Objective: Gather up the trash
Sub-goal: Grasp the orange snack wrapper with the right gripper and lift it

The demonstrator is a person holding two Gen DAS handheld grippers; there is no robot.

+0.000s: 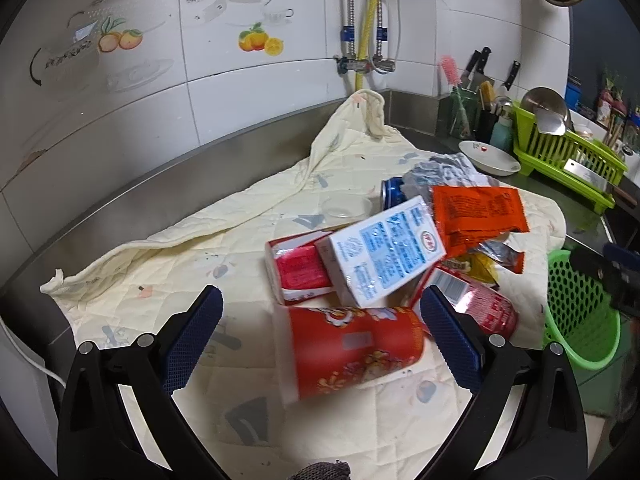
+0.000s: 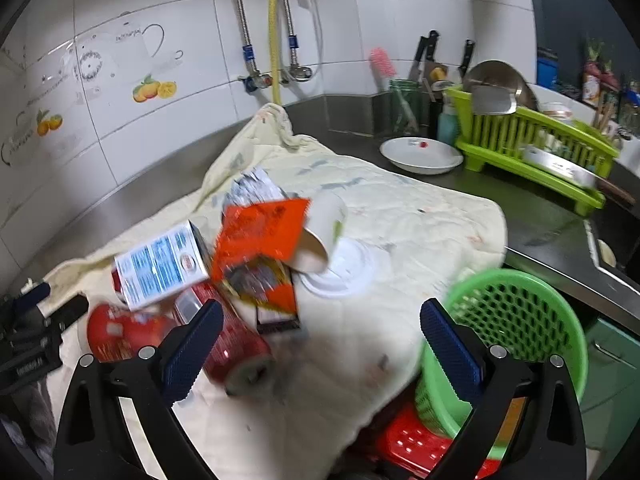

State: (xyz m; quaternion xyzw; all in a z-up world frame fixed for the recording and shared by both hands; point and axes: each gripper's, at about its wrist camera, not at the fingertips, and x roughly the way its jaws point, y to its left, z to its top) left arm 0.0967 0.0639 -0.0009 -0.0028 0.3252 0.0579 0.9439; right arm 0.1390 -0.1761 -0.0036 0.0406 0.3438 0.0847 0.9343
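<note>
Left gripper (image 1: 320,332): both jaws stand wide apart. The blue pads (image 1: 192,340) grip nothing. A red paper cup (image 1: 352,352) lies on its side between the two fingers, at 6 o'clock in the left wrist view; contact between cup and pads cannot be confirmed.

Right gripper (image 2: 320,344): jaws likewise spread wide, holding nothing. Bare cream cloth (image 2: 340,360) fills the gap between the fingers. The right-hand finger stands in front of the green mesh basket (image 2: 520,320), which sits at 4 o'clock in the right wrist view, off the cloth's edge. Touch between finger and basket cannot be determined.

Trash location: all items form one pile on the cloth, which covers the steel counter (image 1: 224,168).
- White-and-blue carton (image 1: 380,252): centre of the left view, resting tilted on a red carton (image 1: 296,272).
- Orange wrapper (image 1: 480,216): at 2 o'clock from the white-and-blue carton, overlapping it.
- Red can (image 2: 236,344): lying on its side, near the inner finger of the right gripper, at 8 o'clock in the right view.
- White paper cup (image 2: 320,236): tipped over, beside a flat white lid (image 2: 344,272).

A white bowl (image 2: 420,156) and a green dish rack (image 2: 532,148) stand at 1 to 2 o'clock, apart from the cloth.
</note>
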